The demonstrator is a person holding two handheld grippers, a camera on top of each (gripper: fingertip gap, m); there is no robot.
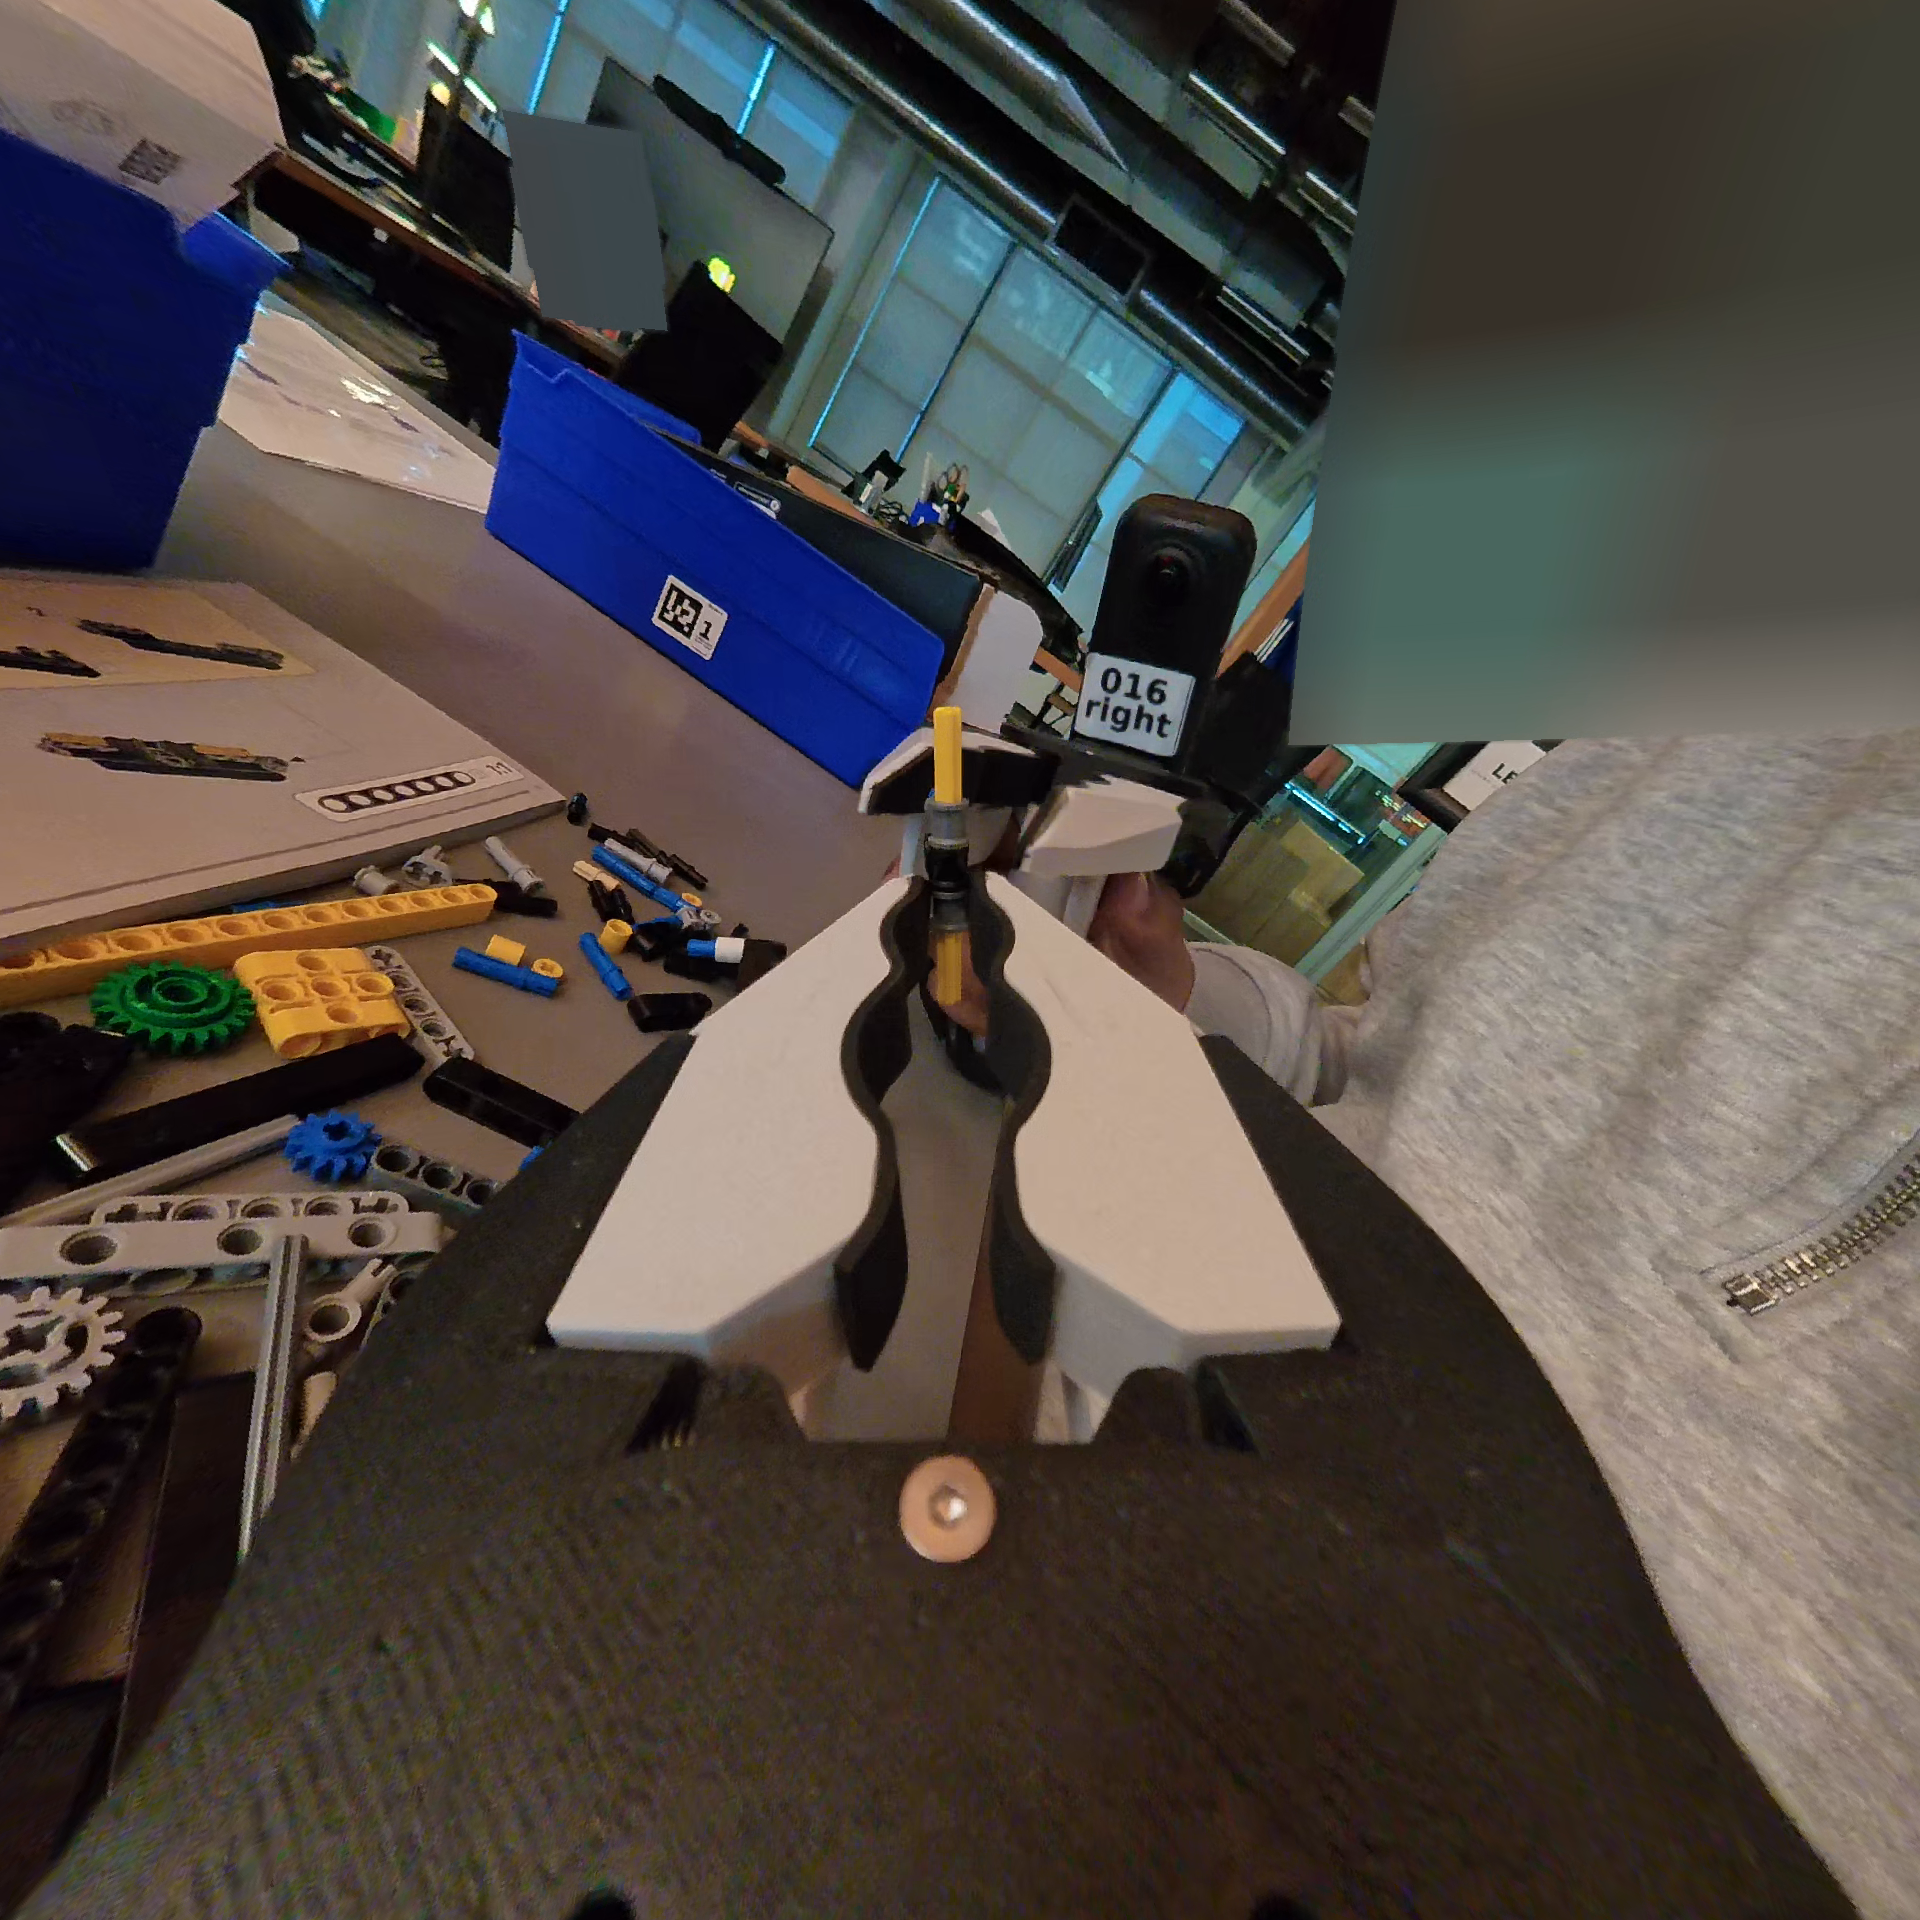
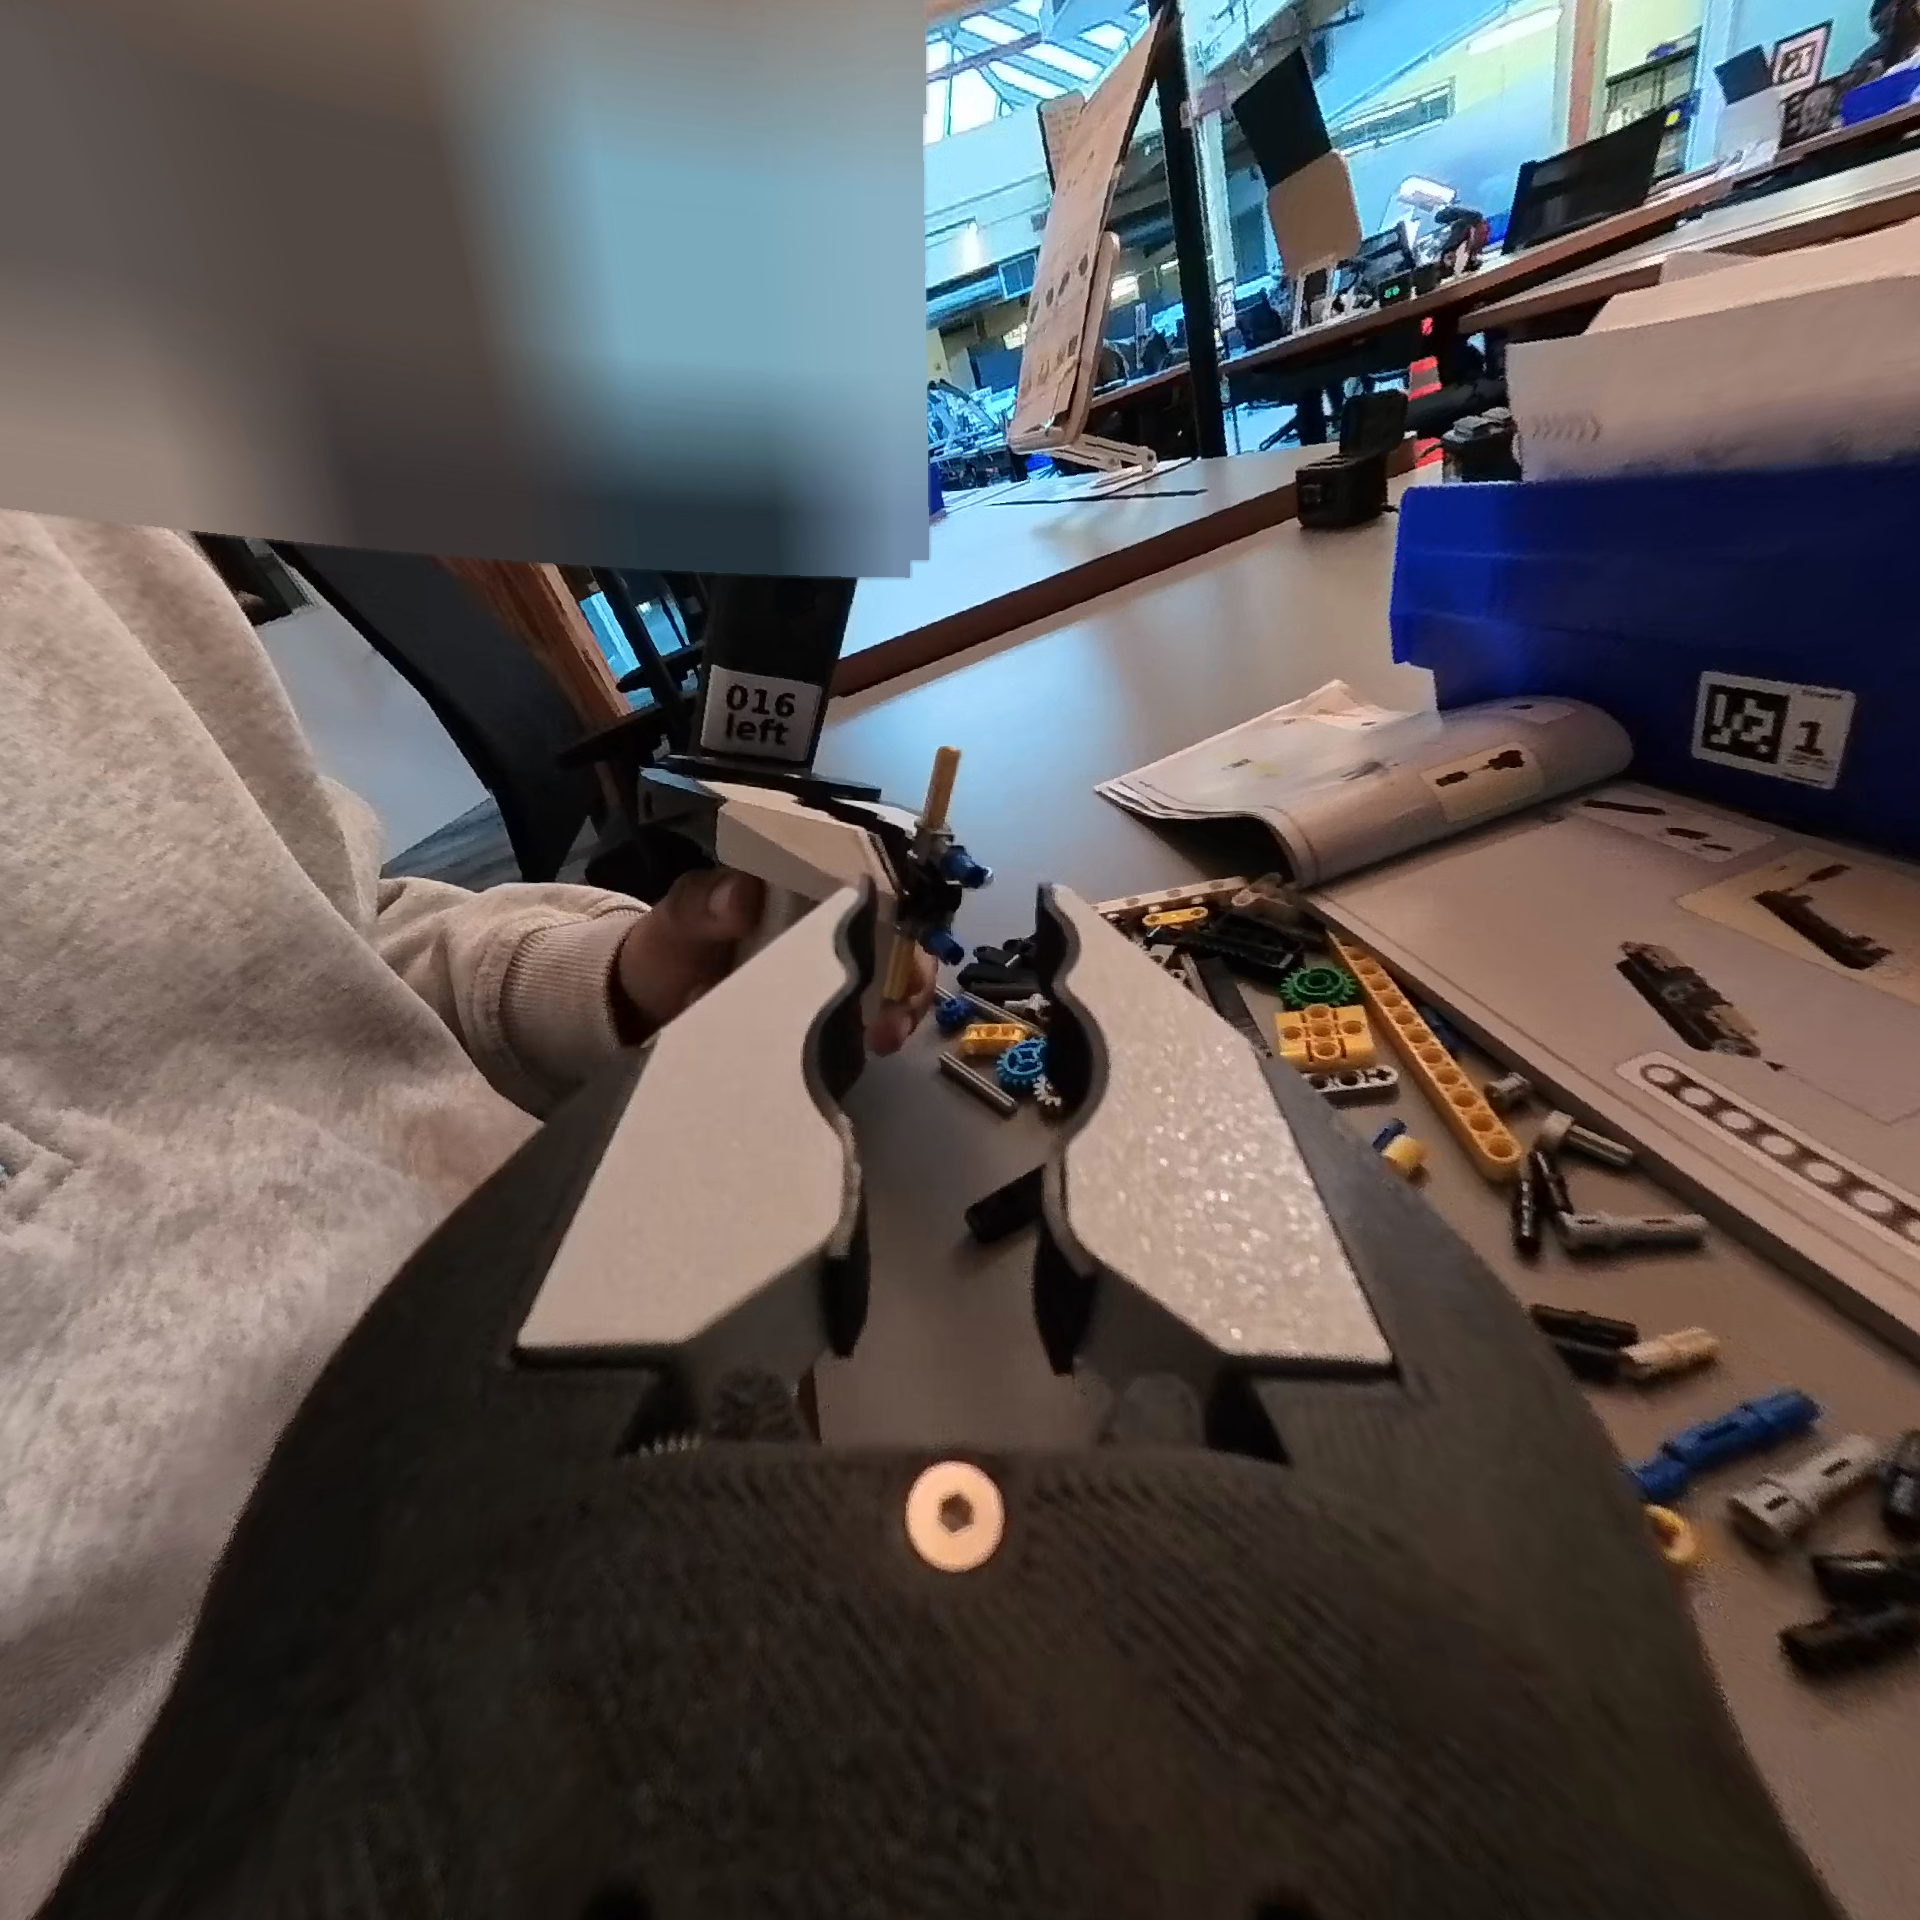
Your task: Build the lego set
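The left hand-held gripper (image 1: 948,904) clamps a yellow axle (image 1: 947,764) upright, bushes threaded on it. The right hand-held gripper (image 2: 951,914) gapes empty just beside it; the axle lies left of its jaws.

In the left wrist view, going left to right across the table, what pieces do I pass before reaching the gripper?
Green gear → yellow block → short blue pin → small black piece → left gripper, shut on the yellow axle.

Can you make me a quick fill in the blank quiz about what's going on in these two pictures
1. The left tool is shut on a small assembly threaded on a ____ axle.
2. The right tool is ____ and holds nothing.
3. The toothed gear beside the long yellow beam is ____.

Missing words: yellow; open; green
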